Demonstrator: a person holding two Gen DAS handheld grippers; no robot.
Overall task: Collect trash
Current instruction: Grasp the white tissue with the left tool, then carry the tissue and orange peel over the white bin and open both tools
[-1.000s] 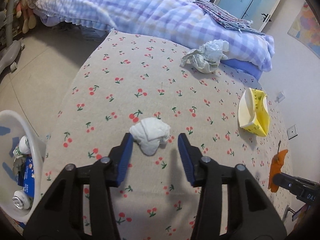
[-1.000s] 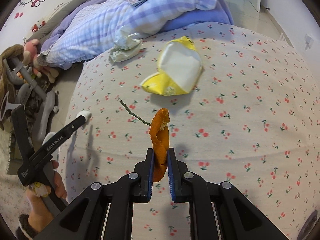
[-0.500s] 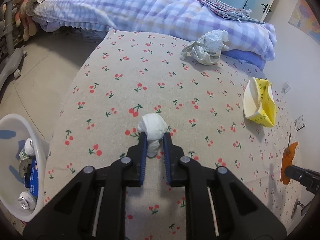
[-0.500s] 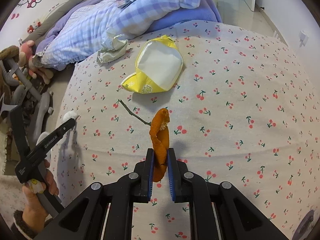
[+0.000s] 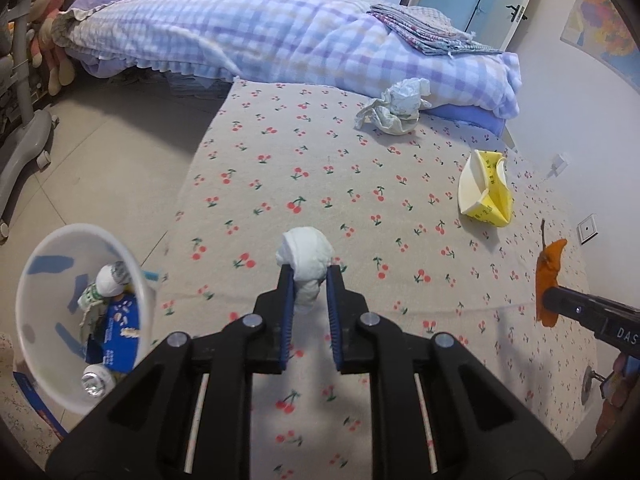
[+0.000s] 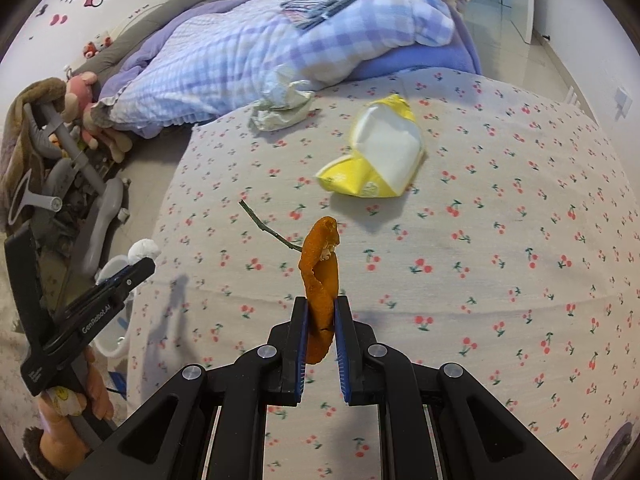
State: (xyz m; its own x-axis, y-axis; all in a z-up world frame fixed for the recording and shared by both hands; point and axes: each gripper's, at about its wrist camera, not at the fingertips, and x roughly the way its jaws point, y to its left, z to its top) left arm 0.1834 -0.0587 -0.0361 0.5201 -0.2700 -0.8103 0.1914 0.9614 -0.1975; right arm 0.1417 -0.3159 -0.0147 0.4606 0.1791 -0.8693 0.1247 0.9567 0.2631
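Left gripper fingers clamped on white tissue wad, lifted above cherry-print mat. Right gripper fingers clamped on orange peel. Bin near left.

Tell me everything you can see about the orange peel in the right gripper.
The orange peel is a long, curled strip, deep orange outside with a pale patch of pith near its top. It stands roughly upright, its lower part pinched between the right gripper's blue-padded fingers, the bottom tip hanging just below them. It is held above the cherry-print cover, touching nothing else.
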